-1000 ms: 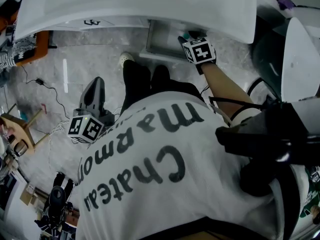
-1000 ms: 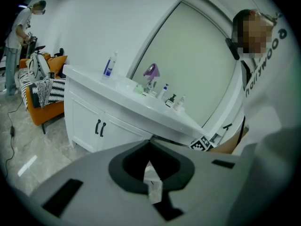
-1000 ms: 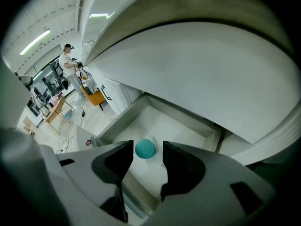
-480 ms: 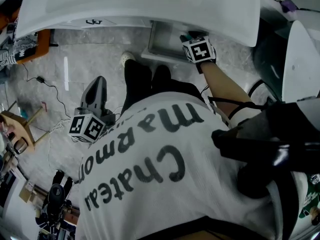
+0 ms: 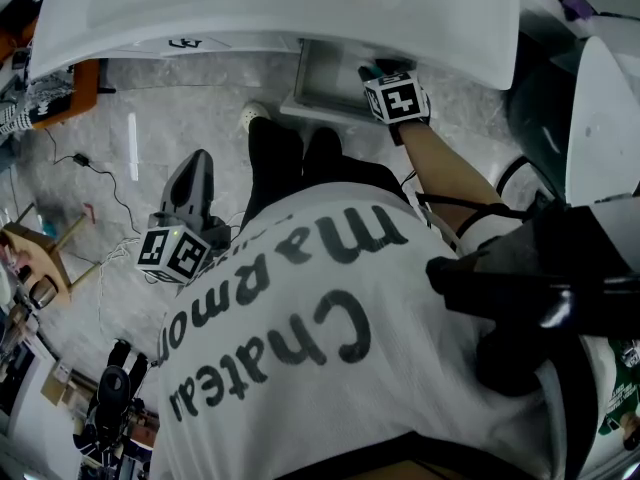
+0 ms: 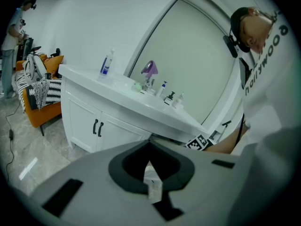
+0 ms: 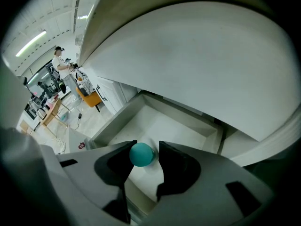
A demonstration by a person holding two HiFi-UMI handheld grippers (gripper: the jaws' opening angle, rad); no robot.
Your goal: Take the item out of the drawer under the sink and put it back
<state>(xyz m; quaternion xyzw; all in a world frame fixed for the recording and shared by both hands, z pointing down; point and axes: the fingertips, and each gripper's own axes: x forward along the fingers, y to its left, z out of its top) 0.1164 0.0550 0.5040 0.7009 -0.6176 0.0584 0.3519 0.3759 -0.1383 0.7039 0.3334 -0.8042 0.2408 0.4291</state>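
**Status.** The drawer (image 7: 114, 120) under the sink tabletop (image 5: 300, 8) stands pulled out toward the person. The item is a small teal ball (image 7: 141, 154). It sits inside the drawer, at the near side, between the jaw tips of the right gripper (image 7: 146, 145). This gripper reaches steeply down into the drawer from the right. Its jaws have just been closing with the ball between them. The left pad touches the ball, the right pad lies against its other side or all but so, and the grip appears made. The rest of the drawer floor shows bare and white.

**Left gripper.** The left gripper (image 6: 149, 166) hangs at the person's left side over the floor (image 5: 200, 108), well apart from the drawer. Its jaws are together and hold nothing. It has no part in this step.

**Step in hand.** Judged from the grip, the ball has been taken hold of but is not yet lifted out.

**Handling notes.**
- The ball looks smooth and matte. It is probably light; whether it is hard or soft cannot be told.
- A round body will roll or squirt out if the pads sit off its widest line. Take hold across the middle, with the pads opposite each other.
- Contact is now near the jaw tips, so little margin remains. Lift slowly and straight up.
- Clear the near drawer wall and the tabletop edge overhead before drawing back.
- On return, set the ball on the drawer floor before opening, or it will roll.
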